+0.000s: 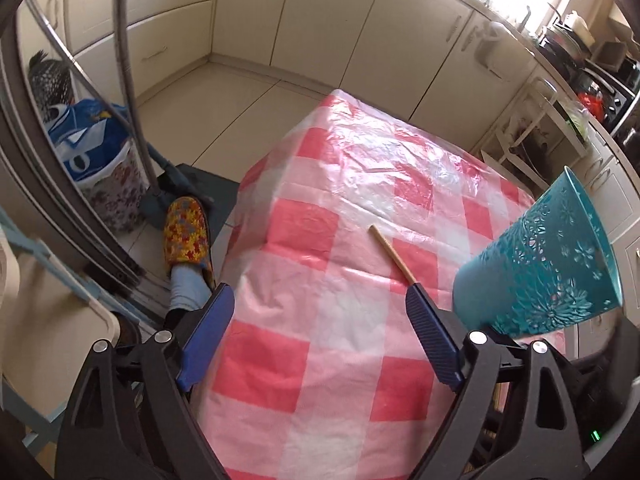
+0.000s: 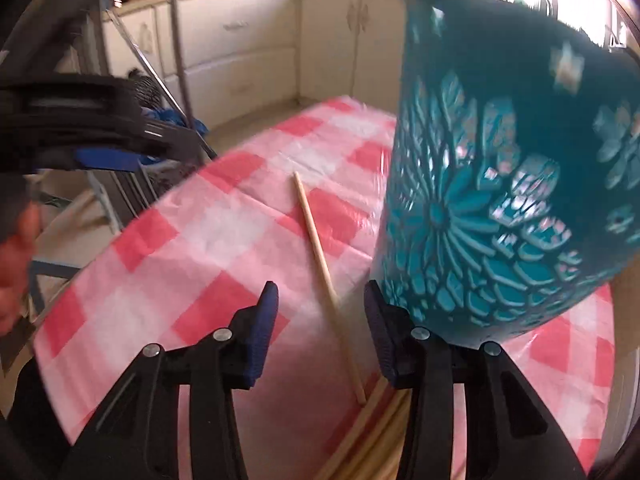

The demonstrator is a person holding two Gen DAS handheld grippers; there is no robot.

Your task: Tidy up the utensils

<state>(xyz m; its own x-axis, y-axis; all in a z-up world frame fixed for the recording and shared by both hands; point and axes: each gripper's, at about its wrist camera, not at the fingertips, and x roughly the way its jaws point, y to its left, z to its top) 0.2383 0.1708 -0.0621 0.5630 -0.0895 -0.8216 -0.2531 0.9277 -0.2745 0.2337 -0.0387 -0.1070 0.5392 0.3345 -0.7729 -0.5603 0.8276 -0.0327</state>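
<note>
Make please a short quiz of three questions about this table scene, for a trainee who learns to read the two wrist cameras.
1. True or false: the left gripper is shut on a chopstick.
2. What stands on the checked tablecloth right of the single chopstick? A) a glass jar B) a teal holder with cut-out flowers C) a metal pot
3. Fill in: in the right wrist view, the single chopstick lies between the open fingers of the ____ gripper.

Key
1. False; its jaws are wide open with only cloth between them.
2. B, the teal holder.
3. right
</note>
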